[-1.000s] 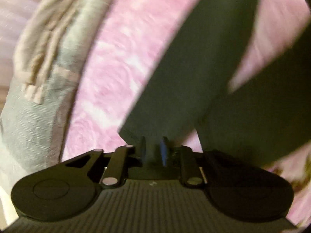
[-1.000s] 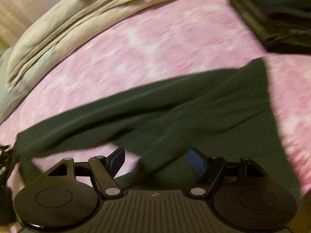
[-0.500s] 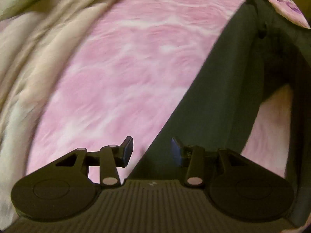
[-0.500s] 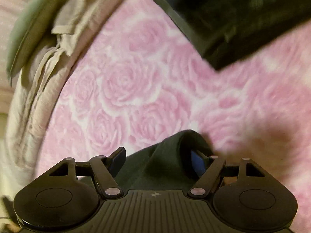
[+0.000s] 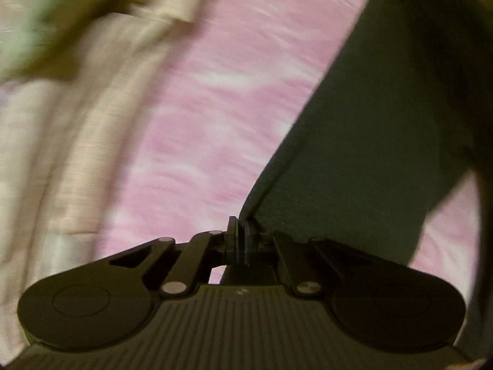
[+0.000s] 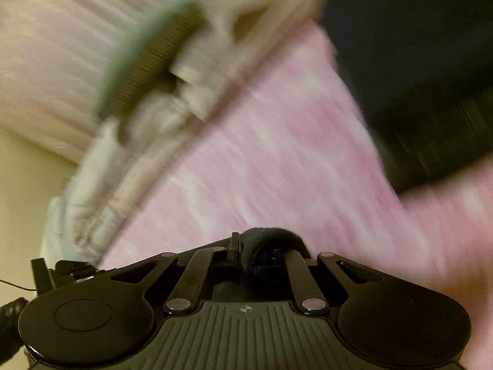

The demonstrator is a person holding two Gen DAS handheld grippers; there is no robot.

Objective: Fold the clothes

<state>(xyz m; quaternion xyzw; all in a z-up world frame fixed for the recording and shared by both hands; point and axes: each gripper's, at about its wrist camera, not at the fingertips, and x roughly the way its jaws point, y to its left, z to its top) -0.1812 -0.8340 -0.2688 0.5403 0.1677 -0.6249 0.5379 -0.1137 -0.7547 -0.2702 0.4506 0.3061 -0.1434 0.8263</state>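
My left tongs [image 5: 241, 240] clamped on dark garment [image 5: 369, 141] edge; right tongs [image 6: 262, 251] clamped on bunched hem. Keep span taut, level over bed [image 5: 215, 98].

We see a bed covered by a pink sheet [image 5: 197, 117] with a pale, washed-out pattern that the motion blur smears into streaks in both wrist views. Along its far edge lies a rumpled beige cloth [image 5: 77, 129], with a strip of green fabric [image 6: 138, 61] beside it, and a dark green garment [image 5: 369, 123] spreads over the sheet's right side in the left wrist view. In the right wrist view a dark pile [image 6: 431, 92] rests on the sheet at upper right, possibly folded clothes, though the blur hides its layers.
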